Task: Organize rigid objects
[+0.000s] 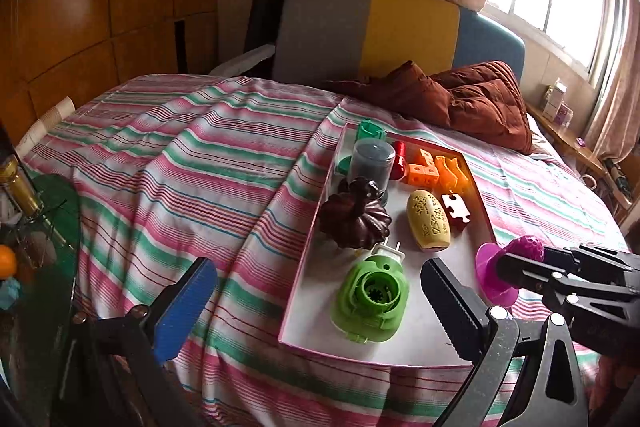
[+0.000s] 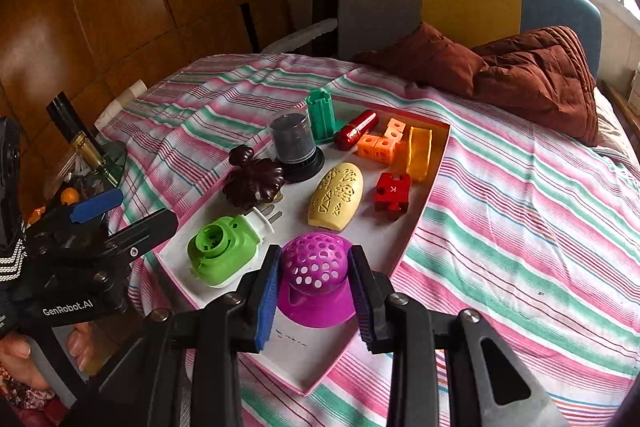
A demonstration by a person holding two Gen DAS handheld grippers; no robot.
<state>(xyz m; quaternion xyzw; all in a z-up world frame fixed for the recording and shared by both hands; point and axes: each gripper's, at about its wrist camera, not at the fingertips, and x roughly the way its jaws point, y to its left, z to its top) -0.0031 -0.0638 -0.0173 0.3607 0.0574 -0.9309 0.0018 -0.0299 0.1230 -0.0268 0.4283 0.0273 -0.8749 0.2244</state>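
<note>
We find a pink-rimmed tray [image 2: 434, 143] lying on a bed with a striped sheet [image 2: 520, 227]. The right gripper [image 2: 314, 277] has its fingers pinching a purple perforated dome piece [image 2: 316, 267] by both sides, at the tray's near end. The left gripper [image 1: 316, 301] has its fingers spread wide, gripping nothing, one over the sheet beside the tray and the other over the tray's near corner.

On the tray we record a green plug-in device [image 2: 222, 253] nearest the left gripper, a dark brown pumpkin-shaped piece [image 2: 254, 183] beyond it, a grey cylinder on a black base [image 2: 294, 145], a green ribbed block [image 2: 322, 115], a red capsule [image 2: 356, 131], orange linked cubes [image 2: 384, 143], a yellow patterned oval [image 2: 336, 197] and a red puzzle block [image 2: 392, 191].
</note>
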